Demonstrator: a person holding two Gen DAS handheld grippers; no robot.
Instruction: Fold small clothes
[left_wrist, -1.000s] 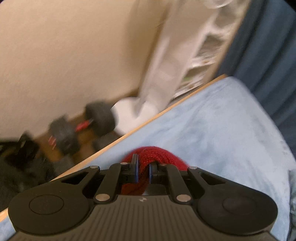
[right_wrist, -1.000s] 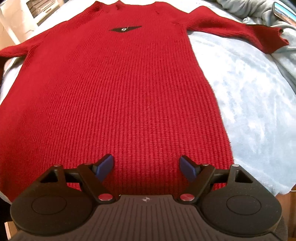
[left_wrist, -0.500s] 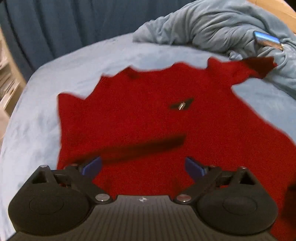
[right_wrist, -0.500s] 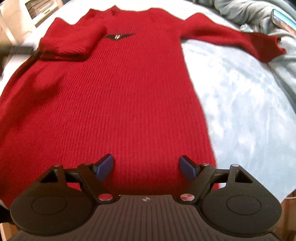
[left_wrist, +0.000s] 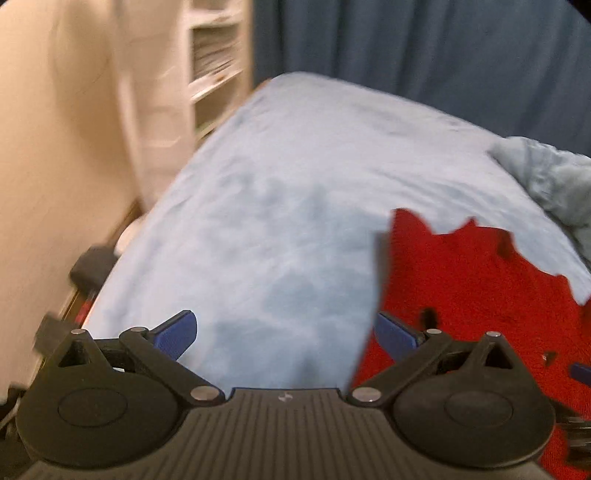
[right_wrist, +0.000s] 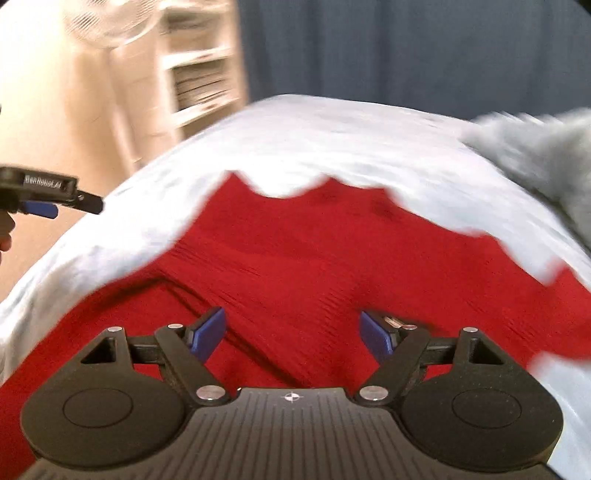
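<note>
A red knit sweater (right_wrist: 314, 251) lies flat on the light blue bed cover (left_wrist: 277, 203). In the right wrist view my right gripper (right_wrist: 291, 328) hovers over the sweater's body, open, with nothing pinched between its blue pads. In the left wrist view my left gripper (left_wrist: 284, 328) hangs over bare bed cover just left of the sweater (left_wrist: 480, 288). Its jaws are opening wide and nothing is between them. The left gripper (right_wrist: 48, 206) also shows at the far left of the right wrist view, clear of the cloth. Both views are blurred by motion.
A crumpled grey-blue blanket (right_wrist: 535, 147) is heaped at the bed's far right. A dark blue curtain (left_wrist: 406, 44) hangs behind the bed. White shelves (left_wrist: 214, 62) and a cream wall stand to the left, and a dark dumbbell (left_wrist: 88, 269) lies on the floor there.
My left gripper was shut on the red sleeve, carried it over the sweater's chest, let go and swung left over bare cover. My right gripper moved up over the sweater's body.
</note>
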